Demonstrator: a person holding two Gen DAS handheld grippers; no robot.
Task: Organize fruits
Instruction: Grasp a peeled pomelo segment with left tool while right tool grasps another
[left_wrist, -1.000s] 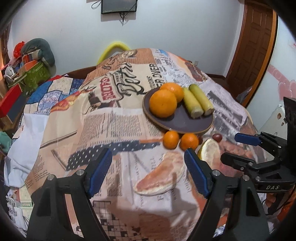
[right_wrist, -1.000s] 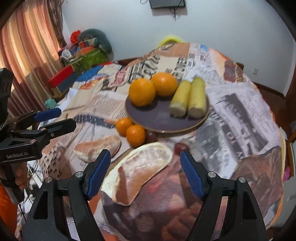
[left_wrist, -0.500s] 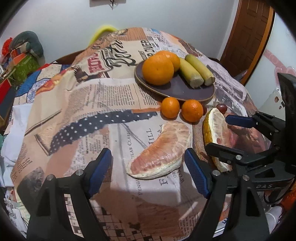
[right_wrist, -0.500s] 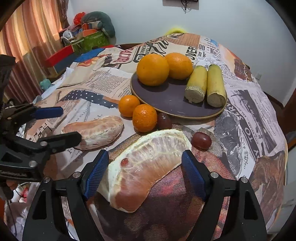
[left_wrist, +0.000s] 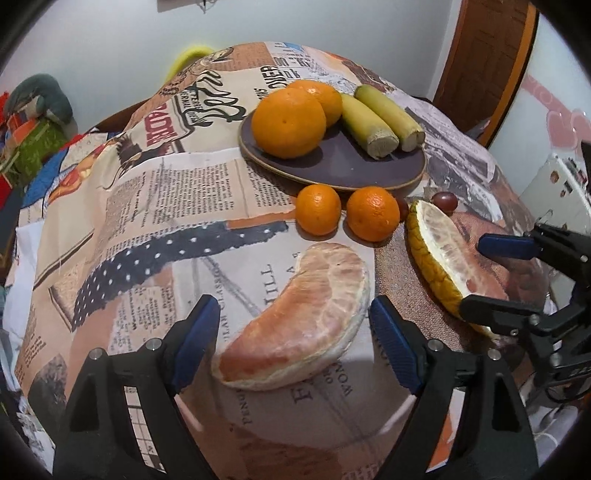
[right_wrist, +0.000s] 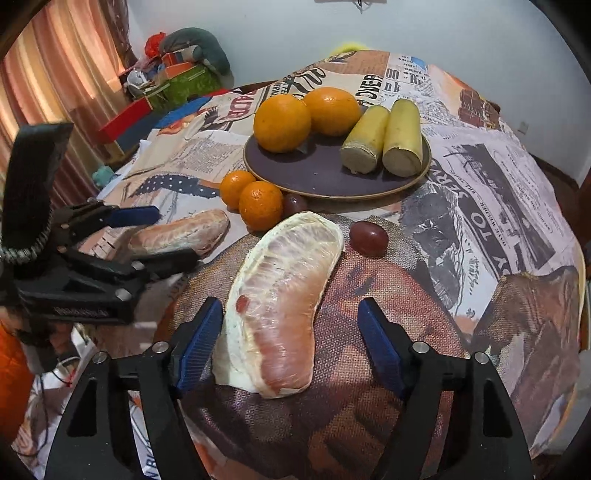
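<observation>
Two peeled pink pomelo wedges lie on the newsprint-patterned cloth of the desk (left_wrist: 192, 206), in front of a dark round plate (left_wrist: 343, 166). The left gripper (left_wrist: 291, 332) stands open around the bare wedge (left_wrist: 306, 317), pads clear of it. The right gripper (right_wrist: 288, 332) has just been closing around the rind-backed wedge (right_wrist: 284, 299) without yet pinching it. Crowding the plate's near rim are two small mandarins (left_wrist: 317, 214) and two dark grapes (right_wrist: 369, 238); on the plate sit two large oranges (left_wrist: 288, 122) and two yellow-green cane stubs (left_wrist: 380, 118).

Dark purple plate (right_wrist: 317, 173) with bright oranges (right_wrist: 282, 123) and pale yellow stalks (right_wrist: 365, 140) on it, over a newspaper-print cloth (left_wrist: 177, 199); pink-fleshed pomelo wedges (right_wrist: 284, 295) in front of the plate.
</observation>
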